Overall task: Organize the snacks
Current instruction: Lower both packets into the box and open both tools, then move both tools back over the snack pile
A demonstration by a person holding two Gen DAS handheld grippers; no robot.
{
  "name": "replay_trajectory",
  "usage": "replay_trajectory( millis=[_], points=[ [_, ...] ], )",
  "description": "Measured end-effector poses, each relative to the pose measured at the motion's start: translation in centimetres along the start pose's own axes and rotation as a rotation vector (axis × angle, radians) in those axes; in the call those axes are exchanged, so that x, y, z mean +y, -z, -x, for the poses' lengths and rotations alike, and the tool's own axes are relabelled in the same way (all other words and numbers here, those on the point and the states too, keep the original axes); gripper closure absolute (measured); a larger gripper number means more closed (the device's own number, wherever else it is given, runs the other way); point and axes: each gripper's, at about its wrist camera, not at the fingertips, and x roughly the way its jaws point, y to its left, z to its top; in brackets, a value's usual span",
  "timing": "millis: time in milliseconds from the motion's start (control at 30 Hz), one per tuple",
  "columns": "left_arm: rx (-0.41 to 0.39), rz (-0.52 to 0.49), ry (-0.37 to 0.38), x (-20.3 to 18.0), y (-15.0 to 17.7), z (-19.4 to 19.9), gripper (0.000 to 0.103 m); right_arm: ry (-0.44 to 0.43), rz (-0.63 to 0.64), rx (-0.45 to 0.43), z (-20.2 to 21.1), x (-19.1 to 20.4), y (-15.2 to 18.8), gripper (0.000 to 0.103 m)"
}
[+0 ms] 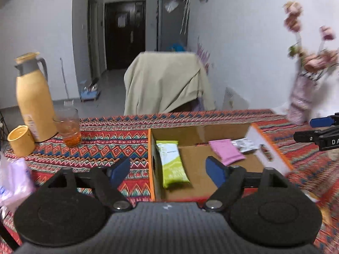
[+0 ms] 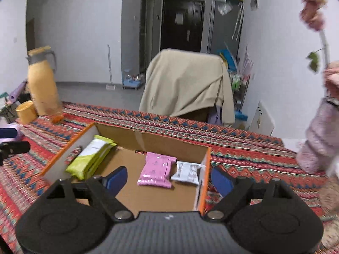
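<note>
We see both claws, left claw (image 1: pixel 168 170) and right claw (image 2: pixel 169 177), wide open and empty above the cardboard box (image 1: pixel 203 131); print on the green wrapper (image 1: pixel 172 163) is too blurred to read.

Black tool (image 1: pixel 168 170) arms, blue pads (image 1: pixel 214 170), silver screws.

The left gripper (image 1: pixel 168 172) hangs with jaws wide and nothing between the pads. Past them an open box (image 1: pixel 151 158) holds a green bar (image 1: pixel 172 165) between the jaws; a pink packet (image 1: pixel 226 152) lies beyond the right jaw.
</note>
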Motion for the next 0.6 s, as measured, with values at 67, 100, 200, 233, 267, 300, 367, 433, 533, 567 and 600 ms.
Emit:
replay_trajectory(
  millis=[67, 100, 200, 233, 267, 300, 367, 433, 533, 567, 600],
  points=[
    [-0.041, -0.007, 0.026, -0.1, 1.6, 3.7, 0.015, -0.009, 0.013, -0.036, 3.8, 0.2, 1.6, 0.010],
    [-0.068, -0.021, 0.032, -0.3, 2.8, 5.6, 0.010, -0.018, 0.023, -0.056, 5.6, 0.4, 2.6, 0.009],
    [-0.151, -0.064, 0.016, -0.9, 6.4, 9.8, 0.004, -0.048, 0.054, -0.108, 10.4, 1.5, 6.3, 0.005],
    [-0.171, -0.074, -0.002, -1.3, 7.9, 11.0, 0.004, -0.057, 0.061, -0.120, 11.7, 1.9, 7.5, 0.005],
    [-0.187, -0.082, -0.003, -1.5, 9.4, 12.1, 0.004, -0.066, 0.067, -0.139, 13.0, 2.5, 9.1, 0.005],
    [-0.194, -0.086, 0.003, -1.7, 10.7, 12.7, 0.003, -0.073, 0.069, -0.157, 14.2, 3.1, 10.6, 0.004],
    [-0.204, -0.082, 0.012, -2.0, 13.8, 14.1, 0.001, -0.089, 0.079, -0.183, 15.9, 4.3, 13.4, 0.001],
    [-0.198, -0.062, 0.022, -2.4, 16.9, 15.0, 0.000, -0.099, 0.083, -0.211, 17.5, 5.8, 16.8, 0.000],
    [-0.172, -0.016, 0.018, -2.6, 20.6, 15.5, 0.000, -0.093, 0.085, -0.224, 18.4, 8.1, 21.4, 0.000],
    [-0.158, 0.015, 0.017, -2.6, 22.0, 15.5, 0.000, -0.082, 0.080, -0.228, 18.4, 8.8, 22.9, 0.000],
    [-0.149, 0.038, 0.021, -2.6, 22.9, 15.6, 0.000, -0.063, 0.072, -0.227, 18.3, 9.5, 24.4, 0.000]
  ],
)
